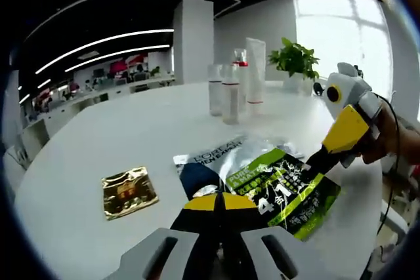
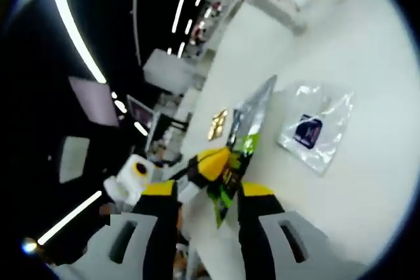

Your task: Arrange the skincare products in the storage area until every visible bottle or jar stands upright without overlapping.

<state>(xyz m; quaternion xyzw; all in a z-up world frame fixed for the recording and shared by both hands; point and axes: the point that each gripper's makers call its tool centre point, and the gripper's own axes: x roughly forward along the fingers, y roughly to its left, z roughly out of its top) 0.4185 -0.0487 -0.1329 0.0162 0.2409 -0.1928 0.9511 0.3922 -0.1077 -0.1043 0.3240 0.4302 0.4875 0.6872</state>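
A green-and-black sachet (image 1: pixel 283 191) with a silver end is held up over the white table (image 1: pixel 92 142). My left gripper (image 1: pixel 220 202) is shut on its near corner. My right gripper (image 1: pixel 316 159) comes in from the right and reaches the sachet's far edge. In the right gripper view the sachet (image 2: pixel 237 155) stands edge-on between my right gripper's (image 2: pixel 209 191) spread fingers, which are open, and the left gripper (image 2: pixel 211 162) pinches it. Clear bottles (image 1: pixel 230 93) and a white tube (image 1: pixel 256 63) stand upright at the table's far side.
A gold sachet (image 1: pixel 129 191) lies flat on the left. A clear pouch with a dark blue label (image 1: pixel 200 175) lies under the held sachet, and is also seen as the pouch (image 2: pixel 314 129). A potted plant (image 1: pixel 295 60) stands at the back right. A person's hand (image 1: pixel 394 145) holds the right gripper.
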